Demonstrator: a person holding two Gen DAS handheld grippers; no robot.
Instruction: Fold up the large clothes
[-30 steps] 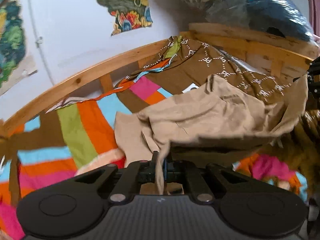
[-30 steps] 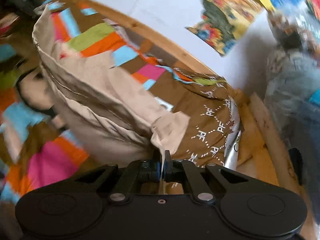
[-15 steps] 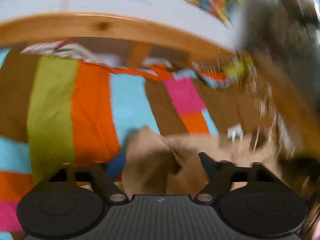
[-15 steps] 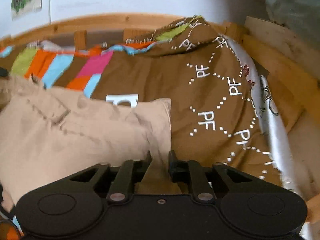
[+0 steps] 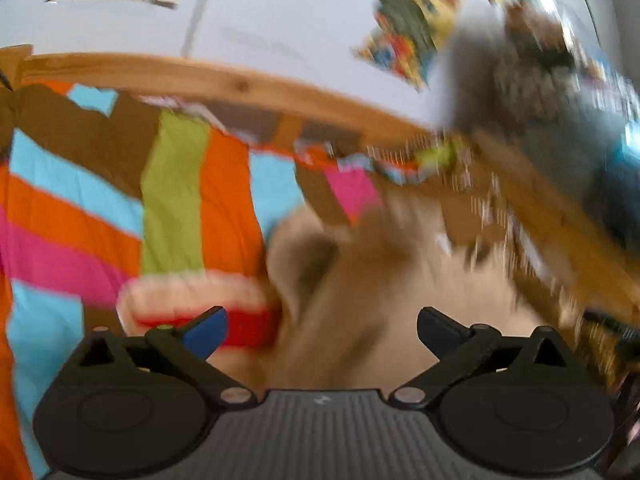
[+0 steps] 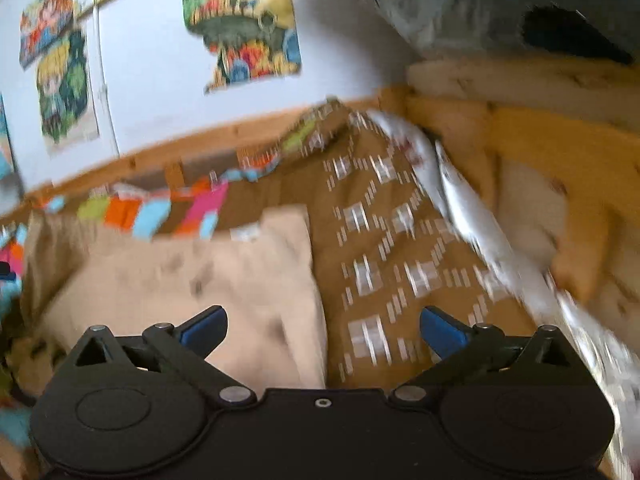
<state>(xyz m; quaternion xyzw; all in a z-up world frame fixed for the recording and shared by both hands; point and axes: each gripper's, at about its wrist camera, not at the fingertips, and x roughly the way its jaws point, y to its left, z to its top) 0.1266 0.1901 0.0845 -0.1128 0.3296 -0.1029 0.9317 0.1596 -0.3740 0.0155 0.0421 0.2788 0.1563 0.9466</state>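
Observation:
A beige garment (image 5: 360, 280) lies crumpled on a colourful striped bedspread (image 5: 172, 200). My left gripper (image 5: 322, 328) hangs over its near edge, open wide, with nothing between the fingers. In the right wrist view the same beige garment (image 6: 208, 276) lies flatter, its right edge running down the middle of the frame. My right gripper (image 6: 323, 326) is open above that edge, holding nothing. Both views are blurred by motion.
A red and cream cloth (image 5: 192, 304) lies beside the garment on the left. A brown patterned blanket (image 6: 392, 248) covers the bed to the right. A wooden bed rail (image 5: 224, 80) runs along the white wall. Bagged bedding (image 6: 500, 4) is piled at the upper right.
Both grippers were shut on the beige garment a second ago, holding it up. It now lies on the bed, and both grippers have let go and opened wide.

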